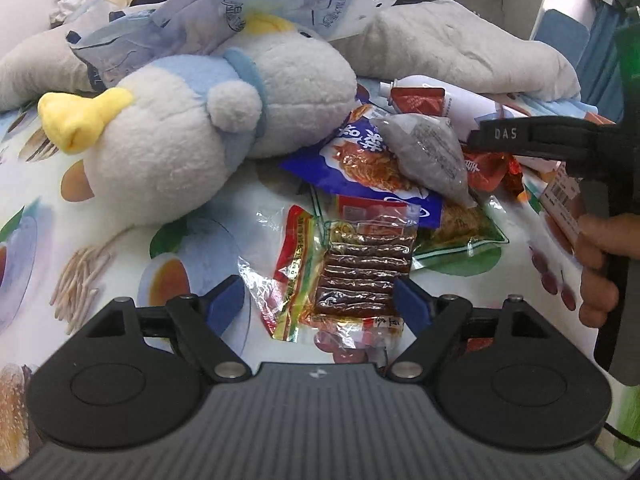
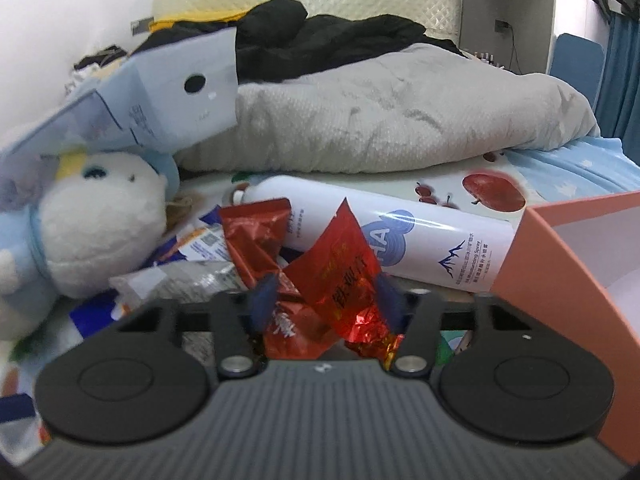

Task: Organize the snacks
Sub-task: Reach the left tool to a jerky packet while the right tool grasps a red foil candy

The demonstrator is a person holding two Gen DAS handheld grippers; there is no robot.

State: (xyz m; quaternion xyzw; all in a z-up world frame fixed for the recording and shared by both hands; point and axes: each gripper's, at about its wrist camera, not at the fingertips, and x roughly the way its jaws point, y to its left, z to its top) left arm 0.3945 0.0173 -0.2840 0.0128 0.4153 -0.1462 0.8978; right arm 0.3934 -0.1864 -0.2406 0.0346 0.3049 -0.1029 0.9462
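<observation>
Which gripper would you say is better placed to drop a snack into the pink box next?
Right, probably. The right gripper has a red foil packet between its fingers, and the pink box is beside it. The left gripper is open over the brown snack pack.

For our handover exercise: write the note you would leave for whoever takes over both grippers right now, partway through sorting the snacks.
Left gripper: open, fingers either side of the brown snack-stick pack lying on the bed sheet; not yet closed on it.
Right gripper: open around a red foil packet, with more red packets beneath.
Remaining snacks: blue noodle bag and grey packet, piled beside the plush duck.
Pink box: open at the right; what is inside it is out of sight.
Done: cannot be judged. Left: most of the pile.
</observation>
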